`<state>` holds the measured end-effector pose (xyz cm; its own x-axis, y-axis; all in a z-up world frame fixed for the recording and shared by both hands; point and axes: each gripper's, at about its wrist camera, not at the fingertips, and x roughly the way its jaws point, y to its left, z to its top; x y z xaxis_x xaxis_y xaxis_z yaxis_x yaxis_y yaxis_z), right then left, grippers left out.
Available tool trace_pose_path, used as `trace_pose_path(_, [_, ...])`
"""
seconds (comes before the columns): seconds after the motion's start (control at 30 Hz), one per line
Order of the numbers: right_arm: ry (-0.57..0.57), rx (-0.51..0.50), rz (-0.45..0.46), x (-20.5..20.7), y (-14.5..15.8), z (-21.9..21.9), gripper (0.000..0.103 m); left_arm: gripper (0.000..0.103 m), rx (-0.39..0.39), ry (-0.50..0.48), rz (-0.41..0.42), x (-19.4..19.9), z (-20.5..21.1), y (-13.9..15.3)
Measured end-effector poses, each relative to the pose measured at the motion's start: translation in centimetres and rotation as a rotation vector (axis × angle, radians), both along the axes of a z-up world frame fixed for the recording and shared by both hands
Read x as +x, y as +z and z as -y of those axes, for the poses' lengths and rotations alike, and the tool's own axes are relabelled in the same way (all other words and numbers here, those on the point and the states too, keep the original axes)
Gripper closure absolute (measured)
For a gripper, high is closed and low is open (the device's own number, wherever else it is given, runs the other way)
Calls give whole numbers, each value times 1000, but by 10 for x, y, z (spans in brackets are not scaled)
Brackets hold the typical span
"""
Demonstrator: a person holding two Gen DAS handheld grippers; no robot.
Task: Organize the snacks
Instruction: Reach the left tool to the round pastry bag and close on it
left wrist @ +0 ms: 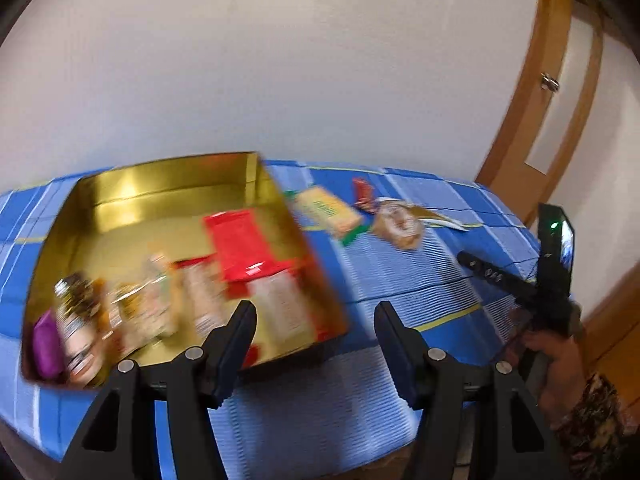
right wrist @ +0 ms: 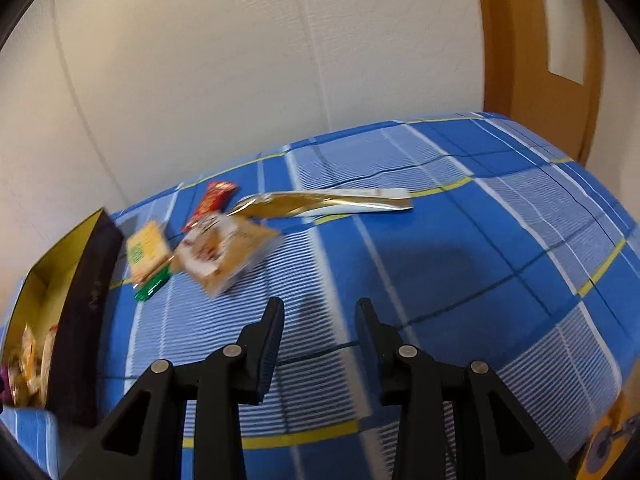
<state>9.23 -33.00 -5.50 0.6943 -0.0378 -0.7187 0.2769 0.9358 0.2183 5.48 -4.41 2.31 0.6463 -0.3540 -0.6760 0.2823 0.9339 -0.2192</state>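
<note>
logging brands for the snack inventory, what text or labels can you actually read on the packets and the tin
No text can be read; motion blur smears all of it.
Yellow packet: green print, blurred.
Red packet: light lettering, blurred.
Beige packet: picture and print, blurred.
Gold wrapper: small print, too small.
Red box inside the gold tin: white panel, blurred.
Tin's dark outer wall: faint mark, unreadable.

Both grippers hover above the table [right wrist: 400,264]: left gripper [left wrist: 316,312] spread wide, right gripper [right wrist: 319,312] parted, each empty.

blue checked tablecloth [right wrist: 460,248] | white wall [left wrist: 280,60] | wooden door [right wrist: 536,40] with metal knob [left wrist: 550,82]
</note>
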Motion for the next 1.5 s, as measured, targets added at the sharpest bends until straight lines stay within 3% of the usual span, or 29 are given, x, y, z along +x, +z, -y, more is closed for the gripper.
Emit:
trace_pose_path(0.1, [-41, 23, 12, -2, -2, 6, 62, 38, 21, -60, 1, 17, 38, 6])
trace_pose_path(0.2, [-72, 6, 55, -6, 3, 8, 49, 33, 47, -102, -19, 39, 71, 6])
trace_pose_path(0.33, [-100, 6, 78, -10, 7, 11, 48, 33, 79, -123, -70, 72, 110, 0])
trace_pose_path(0.47, [-146, 10, 52, -9, 3, 17, 48, 33, 60, -91, -116, 101, 129, -5])
trace_pose_path(0.53, [-165, 0, 39, -7, 1, 18, 48, 33, 42, -70, -167, 118, 136, -10])
trace_pose_path(0.7, [-194, -1, 35, -9, 0, 21, 48, 33, -13, -36, -386, 158, 162, -37])
trace_pose_path(0.83, [-216, 34, 50, -12, 0, 29, 45, 33, -59, 24, -465, 175, 167, -45])
trace_pose_path(0.9, [-225, 49, 56, -13, 0, 32, 45, 32, -44, 46, -492, 184, 172, -49])
trace_pose_path(1.07, [-251, 78, 55, -14, -2, 39, 44, 31, 45, 45, -478, 198, 182, -61])
trace_pose_path(1.2, [-260, 85, 52, -14, -3, 40, 44, 30, 70, -10, -373, 185, 181, -63])
trace_pose_path(1.27, [-263, 87, 51, -14, -4, 41, 44, 38, 87, -32, -332, 175, 178, -63])
trace_pose_path(1.33, [-263, 89, 49, -14, -4, 42, 44, 55, 76, -37, -296, 161, 168, -63])
trace_pose_path(1.5, [-260, 88, 48, -14, -4, 42, 44, 75, 57, -51, -266, 135, 148, -64])
